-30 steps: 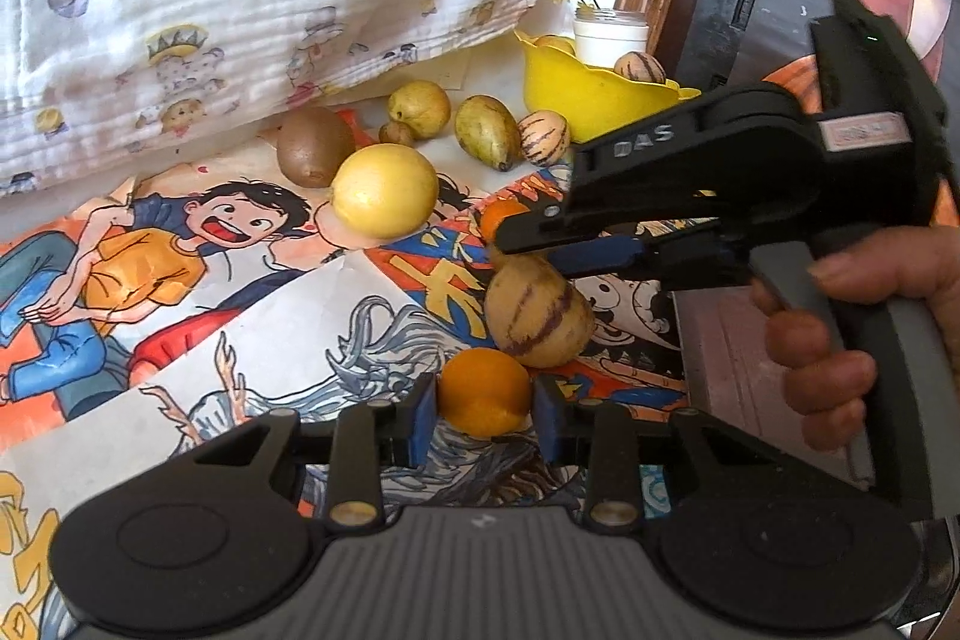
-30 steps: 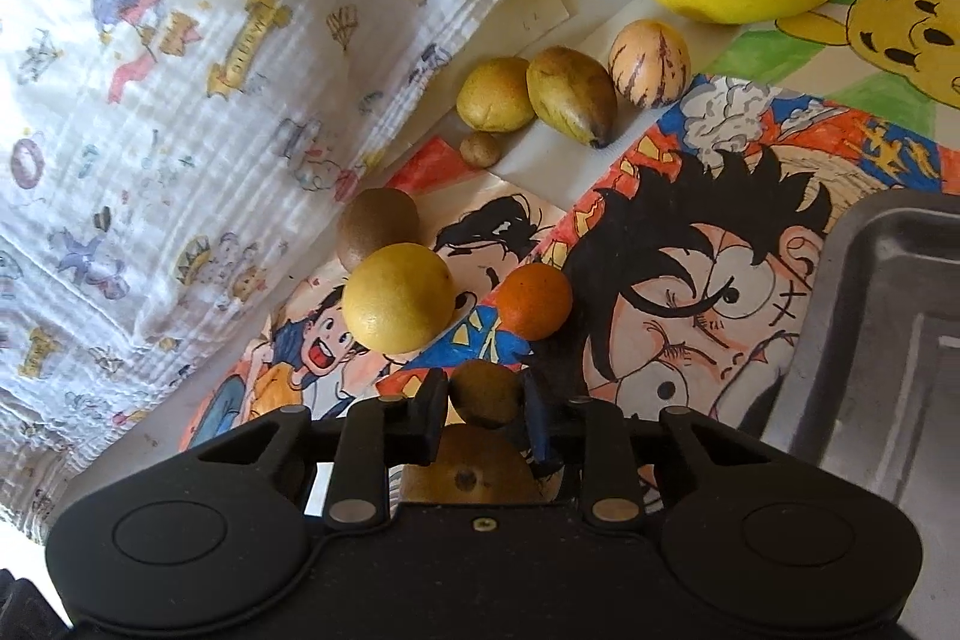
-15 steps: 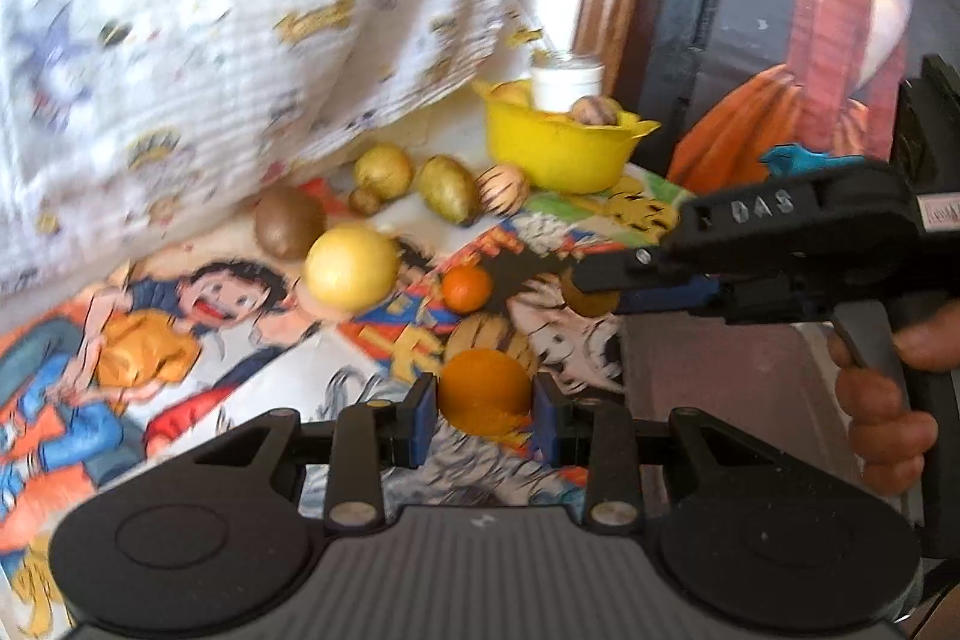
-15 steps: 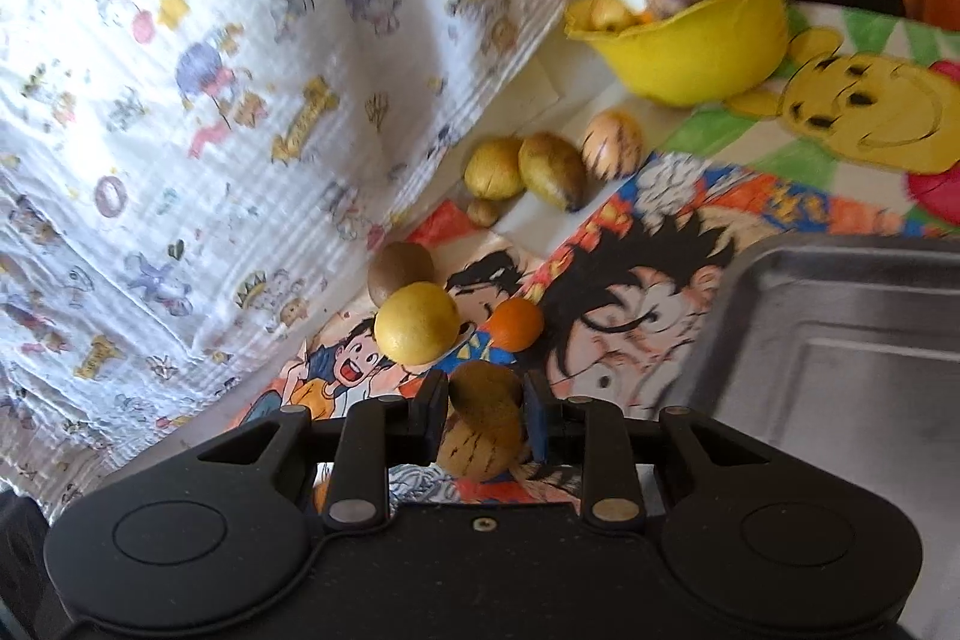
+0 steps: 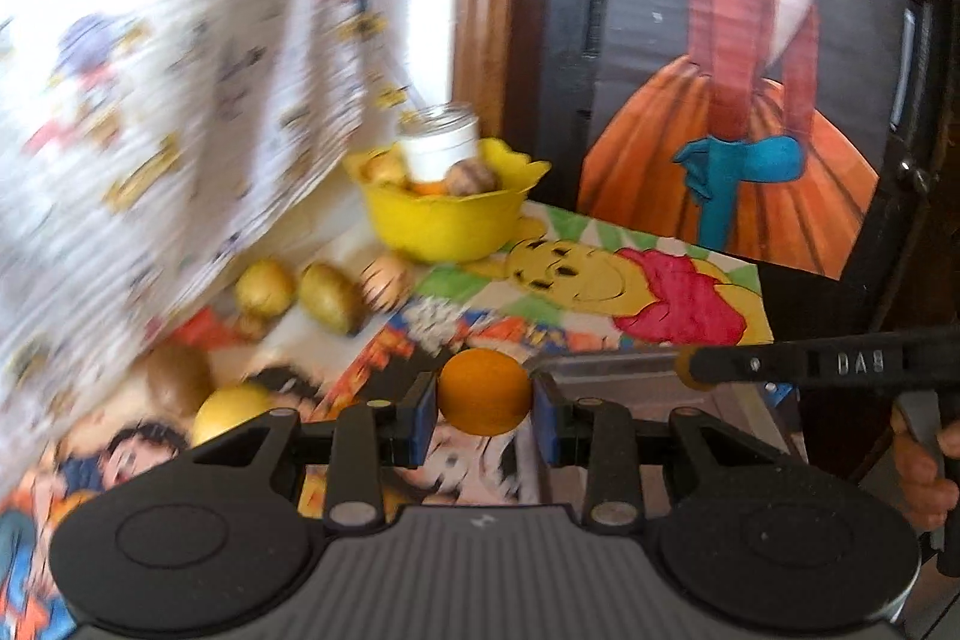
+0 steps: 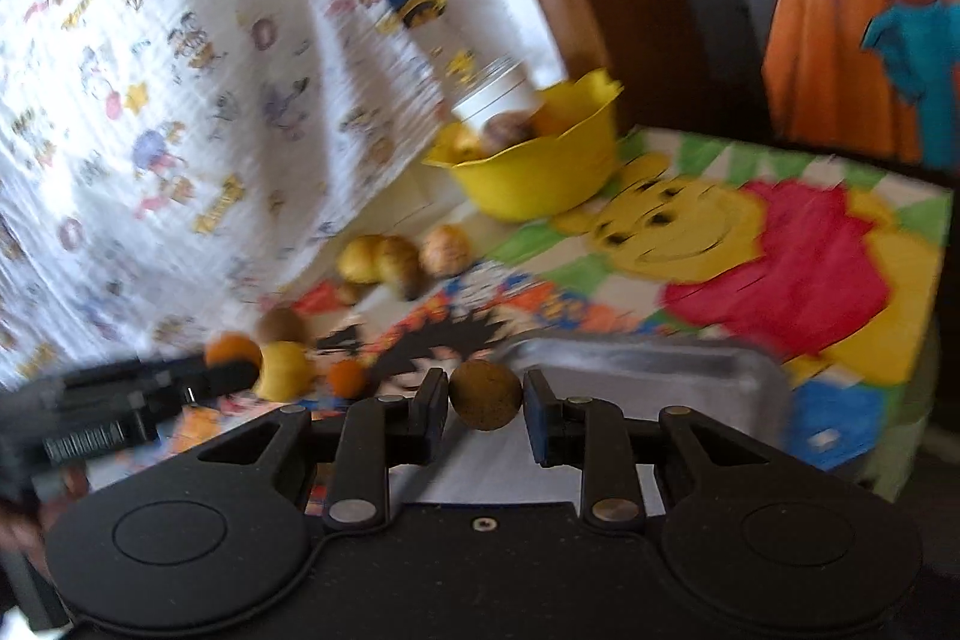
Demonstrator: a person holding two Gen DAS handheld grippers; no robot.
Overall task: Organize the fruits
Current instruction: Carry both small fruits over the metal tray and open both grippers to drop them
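My left gripper (image 5: 483, 409) is shut on an orange (image 5: 483, 388) and holds it in the air above the cartoon mat. My right gripper (image 6: 485, 403) is shut on a small brown round fruit (image 6: 485, 393), just before the near edge of the metal tray (image 6: 648, 370). In the left wrist view the right gripper (image 5: 690, 369) reaches in from the right over the tray (image 5: 618, 382). The right wrist view shows the left gripper (image 6: 240, 370) at the left with its orange (image 6: 233, 349). A yellow bowl (image 5: 444, 226) with several fruits stands at the back.
Loose fruits lie on the mat: a large yellow one (image 6: 285, 367), a small orange (image 6: 347, 377), a brown one (image 6: 281, 325), two yellow-green ones (image 5: 264, 286) (image 5: 330, 295), a striped one (image 5: 384, 280). A white jar (image 5: 438, 148) stands behind the bowl. A patterned cloth (image 6: 180, 100) hangs at the left.
Both grippers have risen with their fruits and swung right, off the loose fruits towards the tray and bowl. The striped fruit under the right gripper stayed behind.
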